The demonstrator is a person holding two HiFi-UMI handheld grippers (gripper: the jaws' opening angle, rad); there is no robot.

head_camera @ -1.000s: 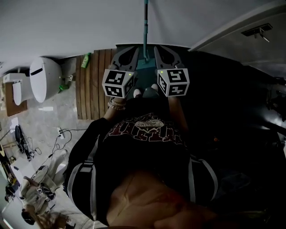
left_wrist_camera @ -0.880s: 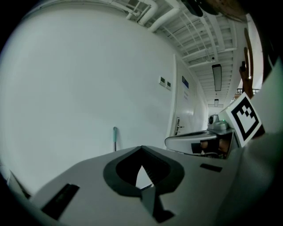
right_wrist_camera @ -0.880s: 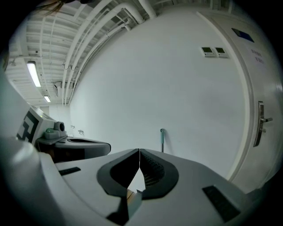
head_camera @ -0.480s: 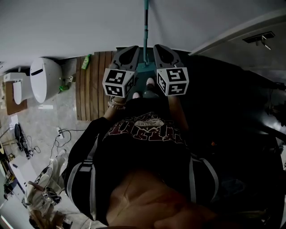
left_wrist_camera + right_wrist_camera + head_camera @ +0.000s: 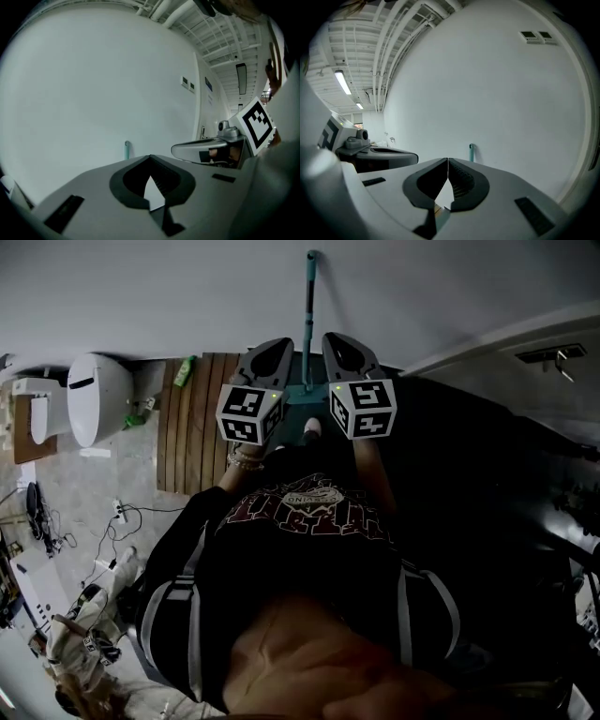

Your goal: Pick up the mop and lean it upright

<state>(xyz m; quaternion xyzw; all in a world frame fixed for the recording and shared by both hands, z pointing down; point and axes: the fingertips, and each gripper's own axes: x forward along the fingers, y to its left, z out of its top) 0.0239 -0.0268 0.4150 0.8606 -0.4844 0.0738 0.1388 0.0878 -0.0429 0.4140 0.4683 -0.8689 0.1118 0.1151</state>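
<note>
The mop stands upright against the white wall. Its teal handle [image 5: 307, 310] rises from a teal head [image 5: 305, 393] on the floor between my two grippers. The handle's top shows in the left gripper view as a teal handle tip [image 5: 127, 149], and in the right gripper view as a teal handle tip [image 5: 471, 152], both beyond the jaws. My left gripper [image 5: 273, 350] [image 5: 150, 157] is shut and holds nothing. Also shut and empty, my right gripper [image 5: 336, 341] [image 5: 448, 160] sits just right of the handle. Neither touches the mop.
A white toilet [image 5: 97, 399] stands at the left. Beside it lies a slatted wooden mat [image 5: 192, 427] with a green bottle [image 5: 185, 369] at its far edge. Cables and a power strip [image 5: 122, 515] lie on the tiled floor. A dark area fills the right side.
The head view has tilted, so the top of the mop handle now shows. Both grippers stay shut either side of the handle, and a shoe below them has drawn back.
</note>
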